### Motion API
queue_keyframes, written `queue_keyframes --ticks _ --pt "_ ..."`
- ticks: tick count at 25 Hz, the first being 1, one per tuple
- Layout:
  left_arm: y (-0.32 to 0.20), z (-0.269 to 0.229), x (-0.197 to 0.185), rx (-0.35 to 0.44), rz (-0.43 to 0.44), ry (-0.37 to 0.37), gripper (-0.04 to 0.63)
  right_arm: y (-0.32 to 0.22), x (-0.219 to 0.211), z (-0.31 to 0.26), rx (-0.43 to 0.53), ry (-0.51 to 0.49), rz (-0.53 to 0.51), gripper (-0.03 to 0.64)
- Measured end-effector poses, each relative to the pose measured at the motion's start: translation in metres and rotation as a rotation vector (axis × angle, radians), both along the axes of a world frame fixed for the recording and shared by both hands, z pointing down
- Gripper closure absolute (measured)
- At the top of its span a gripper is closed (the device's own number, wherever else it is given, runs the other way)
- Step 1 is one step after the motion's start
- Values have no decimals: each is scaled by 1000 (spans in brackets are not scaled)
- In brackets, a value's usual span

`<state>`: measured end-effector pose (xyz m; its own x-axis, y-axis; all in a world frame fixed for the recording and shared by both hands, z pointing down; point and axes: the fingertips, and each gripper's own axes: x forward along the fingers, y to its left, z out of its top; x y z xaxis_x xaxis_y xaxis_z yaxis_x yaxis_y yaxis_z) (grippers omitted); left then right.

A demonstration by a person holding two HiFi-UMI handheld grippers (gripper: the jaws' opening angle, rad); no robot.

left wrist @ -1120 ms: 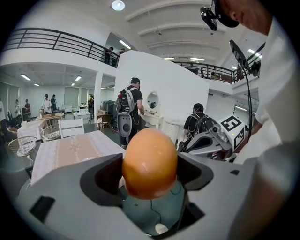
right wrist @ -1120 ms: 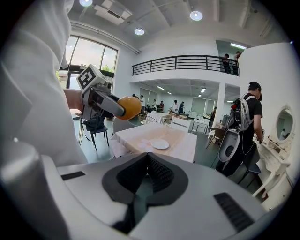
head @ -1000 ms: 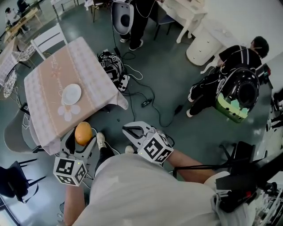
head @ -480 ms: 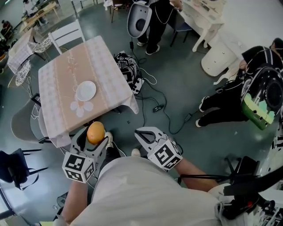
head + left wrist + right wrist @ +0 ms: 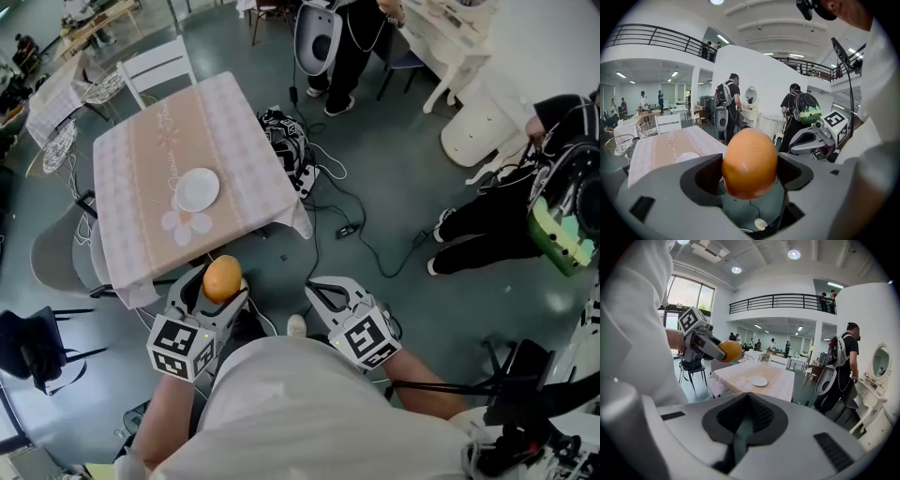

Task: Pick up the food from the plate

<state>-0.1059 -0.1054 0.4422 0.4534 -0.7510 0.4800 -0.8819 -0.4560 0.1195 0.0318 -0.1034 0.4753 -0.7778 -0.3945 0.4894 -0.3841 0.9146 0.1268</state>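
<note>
Floor [image 5: 403,178] of grey-green colour fills the hall. Table [image 5: 145,173] wears a pale pink cloth with a white plate [image 5: 197,189] on it. Left gripper [image 5: 219,283] is clamped on the round orange food [image 5: 222,277], beside the table edge. Right gripper [image 5: 315,287] has its jaws together.

No words, brands or numbers can be read. The white cube [image 5: 178,349] on the left gripper [image 5: 222,281] and its twin [image 5: 367,339] on the right gripper [image 5: 323,289] bear only black-and-white square code patterns. Faint marks on the pink tablecloth [image 5: 155,169] are too small to read.
</note>
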Motion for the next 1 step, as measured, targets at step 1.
queue_keyframes --ticks 1 --pt "-2 1 -1 -1 5 0 236 -3 -1 -1 5 4 4 604"
